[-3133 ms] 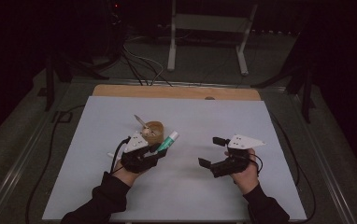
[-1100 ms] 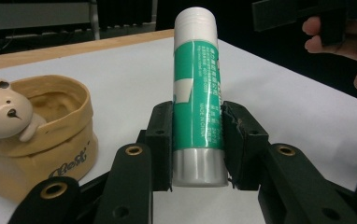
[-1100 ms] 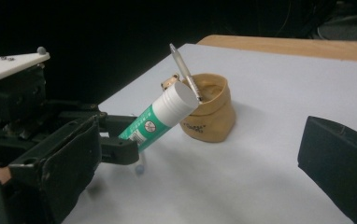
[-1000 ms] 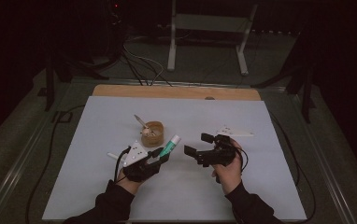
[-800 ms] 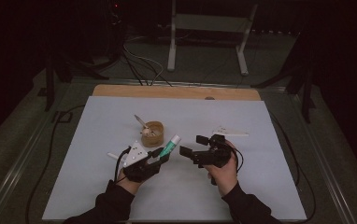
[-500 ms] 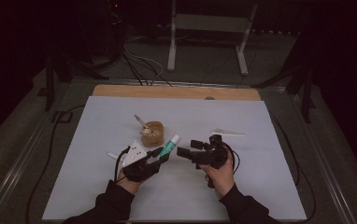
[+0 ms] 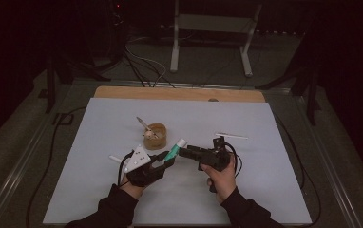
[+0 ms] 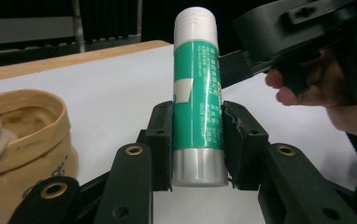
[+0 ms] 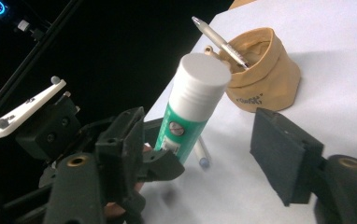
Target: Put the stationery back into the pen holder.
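The left gripper (image 7: 164,163) is clamping a green glue stick (image 8: 197,88) near its silver base, holding it tilted above the white table (image 7: 284,190) beside a tan pouch (image 7: 155,136). The right gripper (image 9: 204,140), its jaws apart and just closing, is flanking the stick's white cap (image 9: 201,77) without touching.

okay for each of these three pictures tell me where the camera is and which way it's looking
High view: above the person's side, looking forward and down on the table; both forearms, left tool, right tool.
Left gripper view: rides the left tool, looking along its jaws clamped on the glue stick.
Right gripper view: rides the right tool, looking along its own jaws.
Shared: glue stick, tan pouch.
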### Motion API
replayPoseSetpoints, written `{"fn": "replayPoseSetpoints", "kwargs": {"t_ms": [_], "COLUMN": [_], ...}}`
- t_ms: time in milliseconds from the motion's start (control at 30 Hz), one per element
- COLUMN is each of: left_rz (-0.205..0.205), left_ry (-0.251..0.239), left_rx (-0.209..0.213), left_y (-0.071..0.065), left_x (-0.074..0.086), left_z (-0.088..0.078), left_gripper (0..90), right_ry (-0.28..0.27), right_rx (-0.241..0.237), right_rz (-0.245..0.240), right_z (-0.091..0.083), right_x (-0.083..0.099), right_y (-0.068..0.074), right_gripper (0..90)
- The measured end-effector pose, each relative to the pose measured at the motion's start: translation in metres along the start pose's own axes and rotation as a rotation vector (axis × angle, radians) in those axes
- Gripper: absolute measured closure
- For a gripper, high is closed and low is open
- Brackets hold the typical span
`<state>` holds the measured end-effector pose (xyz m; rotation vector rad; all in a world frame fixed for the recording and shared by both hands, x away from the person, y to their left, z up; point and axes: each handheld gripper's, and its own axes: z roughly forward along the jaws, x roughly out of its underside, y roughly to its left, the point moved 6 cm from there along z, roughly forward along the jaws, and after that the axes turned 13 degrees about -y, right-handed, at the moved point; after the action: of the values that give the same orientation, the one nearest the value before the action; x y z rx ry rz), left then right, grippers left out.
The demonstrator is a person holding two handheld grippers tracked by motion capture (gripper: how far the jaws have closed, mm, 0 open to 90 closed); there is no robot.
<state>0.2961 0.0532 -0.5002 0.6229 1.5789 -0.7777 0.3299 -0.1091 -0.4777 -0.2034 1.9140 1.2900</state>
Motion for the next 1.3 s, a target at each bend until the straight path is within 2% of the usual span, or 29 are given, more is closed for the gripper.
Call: {"fn": "replayPoseSetpoints", "kwargs": {"t_ms": [300,433,467,533,567,600,733,833,867,933,967,1000,1100,1133,1167,1200,1233,1267,1300], "left_rz": [0.005,0.011,0.009,0.004,0.004,-0.013,-0.017,-0.001,-0.004,-0.019,-0.019,-0.029,-0.039,-0.037,-0.037,-0.04,-0.04,-0.041,-0.041], "left_ry": [-0.013,-0.022,-0.022,-0.019,-0.019,-0.012,-0.001,-0.013,-0.005,0.011,0.011,0.027,0.032,0.04,0.04,0.048,0.048,0.056,0.056], "left_rx": [0.041,0.067,0.071,0.08,0.08,0.089,0.099,0.108,0.121,0.116,0.116,0.106,0.09,0.082,0.082,0.081,0.081,0.074,0.074], "left_y": [-0.004,-0.006,-0.006,-0.007,-0.007,-0.006,-0.005,-0.005,-0.005,-0.004,-0.004,-0.004,-0.003,-0.003,-0.003,-0.003,-0.003,-0.002,-0.002], "left_x": [0.0,0.0,0.001,0.002,0.002,0.002,0.003,0.003,0.003,0.003,0.003,0.004,0.004,0.004,0.004,0.004,0.004,0.005,0.005], "left_z": [0.001,0.001,0.001,0.002,0.002,0.002,0.002,0.002,0.003,0.003,0.003,0.003,0.003,0.003,0.003,0.003,0.003,0.003,0.003], "left_gripper": [66.8,66.8,66.8,66.8,66.8,66.8,66.7,66.6,66.4,64.1,59.3,55.4,43.9,41.0,38.4,37.0,35.6,34.3,33.2], "right_ry": [0.014,0.021,0.022,0.021,0.022,0.023,0.029,0.032,0.029,0.032,0.032,0.029,0.028,0.026,0.026,0.027,0.027,0.024,0.024], "right_rx": [-0.019,-0.037,-0.053,-0.064,-0.067,-0.069,-0.08,-0.073,-0.069,-0.069,-0.069,-0.062,-0.054,-0.045,-0.045,-0.038,-0.038,-0.03,-0.03], "right_rz": [0.033,0.048,0.054,0.059,0.067,0.077,0.091,0.079,0.055,0.025,0.025,-0.012,-0.032,-0.064,-0.064,-0.095,-0.095,-0.133,-0.133], "right_z": [0.002,0.003,0.003,0.003,0.003,0.003,0.003,0.002,0.001,0.001,0.001,0.001,0.0,0.0,0.0,-0.001,-0.001,-0.001,-0.001], "right_x": [0.001,0.001,0.001,0.001,0.001,0.001,0.001,0.001,0.001,0.001,0.001,-0.001,-0.002,-0.003,-0.003,-0.004,-0.004,-0.005,-0.005], "right_y": [-0.001,-0.001,0.001,0.002,0.001,0.001,0.0,0.001,0.003,0.005,0.005,0.007,0.008,0.009,0.009,0.009,0.009,0.01,0.01], "right_gripper": [45.7,52.5,58.3,62.2,62.5,63.0,65.1,65.4,65.6,65.6,65.6,65.6,65.6,65.6,65.6,65.6,65.6,65.6,65.6]}}
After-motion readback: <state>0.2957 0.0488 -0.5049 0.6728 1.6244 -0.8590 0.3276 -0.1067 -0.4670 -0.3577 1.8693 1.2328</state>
